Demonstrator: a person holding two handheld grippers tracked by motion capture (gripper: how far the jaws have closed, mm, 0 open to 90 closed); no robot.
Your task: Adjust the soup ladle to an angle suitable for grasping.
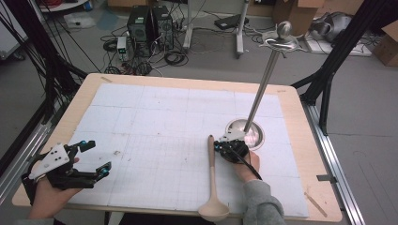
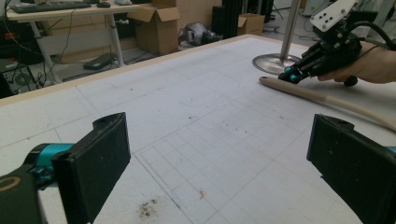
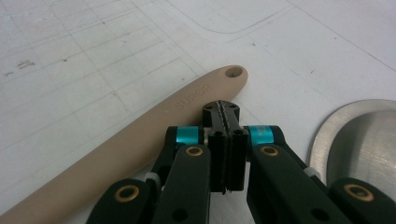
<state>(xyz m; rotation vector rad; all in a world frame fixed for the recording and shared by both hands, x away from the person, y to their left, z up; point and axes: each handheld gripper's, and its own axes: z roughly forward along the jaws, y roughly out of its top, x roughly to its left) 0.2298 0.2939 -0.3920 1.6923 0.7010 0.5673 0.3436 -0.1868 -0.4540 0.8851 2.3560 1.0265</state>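
Observation:
A beige ladle (image 1: 212, 165) lies on the white gridded mat, its bowl at the table's front edge and its handle pointing away. My right gripper (image 1: 218, 146) rests beside the handle's far end, jaws shut with nothing between them. In the right gripper view the gripper (image 3: 221, 110) sits just right of the ladle (image 3: 154, 125), near its hanging hole. A metal stand's round base (image 1: 256, 136) sits just beyond the right hand, and its pole (image 1: 263, 84) rises to hooks. My left gripper (image 1: 97, 157) is held open over the mat's front left; seen in its own view (image 2: 219, 163), its jaws are empty.
The wooden table (image 1: 300, 154) frames the mat. On the floor behind it are computer towers (image 1: 149, 24), tangled cables and cardboard boxes. Black frame posts (image 1: 328, 70) stand at the right and left of the table.

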